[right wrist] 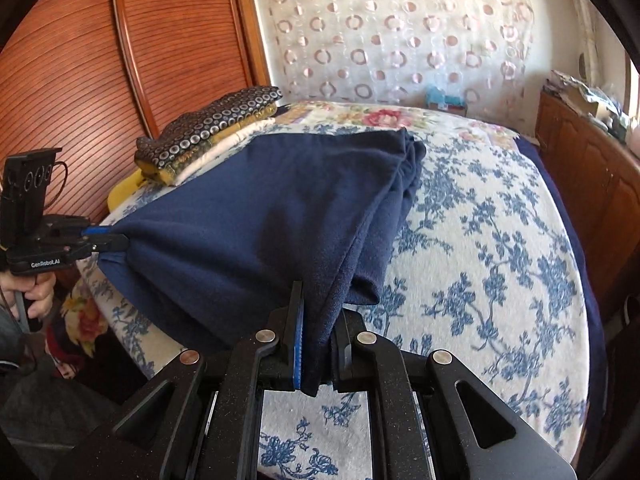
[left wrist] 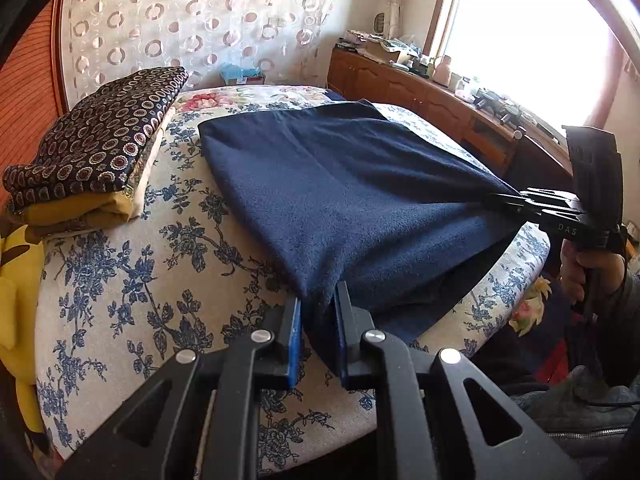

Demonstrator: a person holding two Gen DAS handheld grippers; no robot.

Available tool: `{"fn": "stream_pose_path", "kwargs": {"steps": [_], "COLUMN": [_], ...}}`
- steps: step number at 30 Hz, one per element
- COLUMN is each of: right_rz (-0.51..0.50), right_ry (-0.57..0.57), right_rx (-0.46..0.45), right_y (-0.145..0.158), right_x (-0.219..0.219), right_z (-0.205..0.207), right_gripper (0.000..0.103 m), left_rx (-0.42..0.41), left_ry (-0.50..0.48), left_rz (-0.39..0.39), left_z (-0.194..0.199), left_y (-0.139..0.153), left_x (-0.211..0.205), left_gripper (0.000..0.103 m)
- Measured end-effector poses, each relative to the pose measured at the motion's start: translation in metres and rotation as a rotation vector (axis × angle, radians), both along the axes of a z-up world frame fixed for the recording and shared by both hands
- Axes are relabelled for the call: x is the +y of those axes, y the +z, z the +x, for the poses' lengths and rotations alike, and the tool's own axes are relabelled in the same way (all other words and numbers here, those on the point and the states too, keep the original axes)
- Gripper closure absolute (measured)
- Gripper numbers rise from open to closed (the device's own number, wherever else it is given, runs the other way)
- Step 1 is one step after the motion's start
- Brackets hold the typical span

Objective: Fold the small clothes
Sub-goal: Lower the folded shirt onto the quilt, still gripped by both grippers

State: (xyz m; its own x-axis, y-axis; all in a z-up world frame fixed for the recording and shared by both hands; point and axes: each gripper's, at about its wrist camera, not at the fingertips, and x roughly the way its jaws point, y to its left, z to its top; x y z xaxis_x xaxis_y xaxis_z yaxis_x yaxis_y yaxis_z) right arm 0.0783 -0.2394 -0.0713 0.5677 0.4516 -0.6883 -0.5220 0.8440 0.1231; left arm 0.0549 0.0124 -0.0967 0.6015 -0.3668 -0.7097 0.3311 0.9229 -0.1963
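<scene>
Both my tools, left tool (left wrist: 318, 312) and right tool (right wrist: 320, 320), pinch navy cloth (left wrist: 340, 184) at bed's (left wrist: 160, 264) near edge. Mid-fold; next, release and smooth, I reckon.

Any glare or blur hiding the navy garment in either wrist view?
Left wrist view: the window is blown out white, yet the navy garment stays sharp. Right wrist view: even light, no glare; the floral bedspread softens and curves toward the fisheye rim.
</scene>
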Motion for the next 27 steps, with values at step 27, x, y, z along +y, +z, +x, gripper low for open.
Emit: {"fn": "stream_pose_path", "kwargs": {"steps": [27], "right_rz": [0.098], "right_ry": [-0.013], "right_rx": [-0.051], "right_y": [0.023], "right_x": [-0.008], "right_z": [0.008], "right_gripper": [0.095], "left_rx": [-0.114], "left_ry": [0.027], "left_rz": [-0.081], "left_z": [0.025], "left_y": [0.044], "left_x": [0.017], "left_gripper": [0.09]}}
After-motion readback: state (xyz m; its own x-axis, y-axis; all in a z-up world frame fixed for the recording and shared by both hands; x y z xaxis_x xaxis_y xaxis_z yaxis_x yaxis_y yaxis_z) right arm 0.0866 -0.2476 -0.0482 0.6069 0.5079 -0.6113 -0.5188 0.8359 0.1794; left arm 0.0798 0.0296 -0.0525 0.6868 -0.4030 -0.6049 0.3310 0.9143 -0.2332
